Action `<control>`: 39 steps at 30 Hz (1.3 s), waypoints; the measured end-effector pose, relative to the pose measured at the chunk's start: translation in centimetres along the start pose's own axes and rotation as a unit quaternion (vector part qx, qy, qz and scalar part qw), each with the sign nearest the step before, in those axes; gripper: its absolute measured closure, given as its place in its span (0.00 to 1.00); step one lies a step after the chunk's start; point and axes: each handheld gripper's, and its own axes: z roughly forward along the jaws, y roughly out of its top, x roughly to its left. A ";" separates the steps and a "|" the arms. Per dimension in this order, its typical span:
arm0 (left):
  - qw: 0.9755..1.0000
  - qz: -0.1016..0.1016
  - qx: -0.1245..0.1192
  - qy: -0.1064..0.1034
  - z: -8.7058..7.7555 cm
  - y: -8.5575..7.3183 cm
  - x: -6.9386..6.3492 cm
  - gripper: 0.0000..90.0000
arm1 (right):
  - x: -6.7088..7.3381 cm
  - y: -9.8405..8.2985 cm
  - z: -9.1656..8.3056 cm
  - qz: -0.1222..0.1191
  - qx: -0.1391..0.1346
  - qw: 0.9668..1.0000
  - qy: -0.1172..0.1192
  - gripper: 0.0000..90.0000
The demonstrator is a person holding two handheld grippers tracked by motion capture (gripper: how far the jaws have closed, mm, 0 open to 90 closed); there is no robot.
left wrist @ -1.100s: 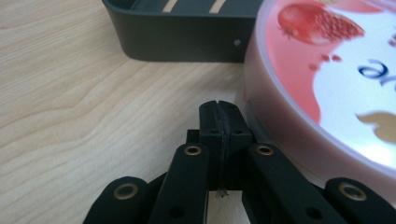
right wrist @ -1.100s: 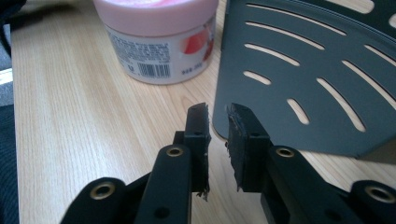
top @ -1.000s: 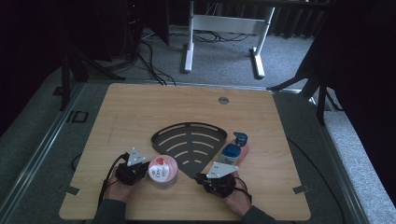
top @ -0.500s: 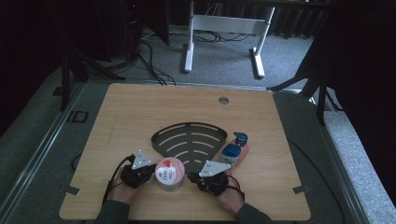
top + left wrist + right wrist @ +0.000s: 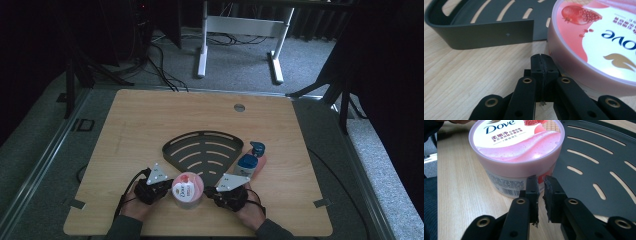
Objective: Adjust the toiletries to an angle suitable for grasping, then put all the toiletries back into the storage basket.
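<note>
Resting on worktop (image 5: 150,125) | rack (image 5: 202,150) mid-worktop | tub (image 5: 187,190) just before rack, between claws | left claw (image 5: 541,58) pressed together, empty, beside tub | right claw (image 5: 542,183) narrow gap, just been opening, empty

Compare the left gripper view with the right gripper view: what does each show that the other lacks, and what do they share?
Left gripper view: the left gripper, jaws pressed together and empty beside the tub, plus the rack's straight side wall. Right gripper view: the right gripper, jaws slightly apart at the tub's side, and the tub's barcode label. Both: the pink Dove tub standing on the wooden table, and the black slotted rack.
</note>
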 end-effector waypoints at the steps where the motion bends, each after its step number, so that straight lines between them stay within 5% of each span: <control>1: 1.000 0.000 0.003 -0.003 0.0 -0.1 0.1 0.92 | 0.0 -0.2 -0.1 -0.002 0.003 1.000 0.002 0.86; 6: 1.000 -0.005 0.001 -0.015 -0.5 -0.8 0.9 0.78 | 0.0 -0.5 -0.1 -0.004 0.010 1.000 0.006 0.76; 21: 0.998 0.002 -0.023 -0.059 -1.6 -2.3 1.9 0.59 | -0.3 -0.7 -0.4 -0.001 0.009 1.000 0.019 0.58; 39: 0.994 0.028 -0.038 -0.094 -2.8 -3.0 0.9 0.48 | -0.1 -0.6 -0.2 -0.008 0.008 0.999 0.041 0.48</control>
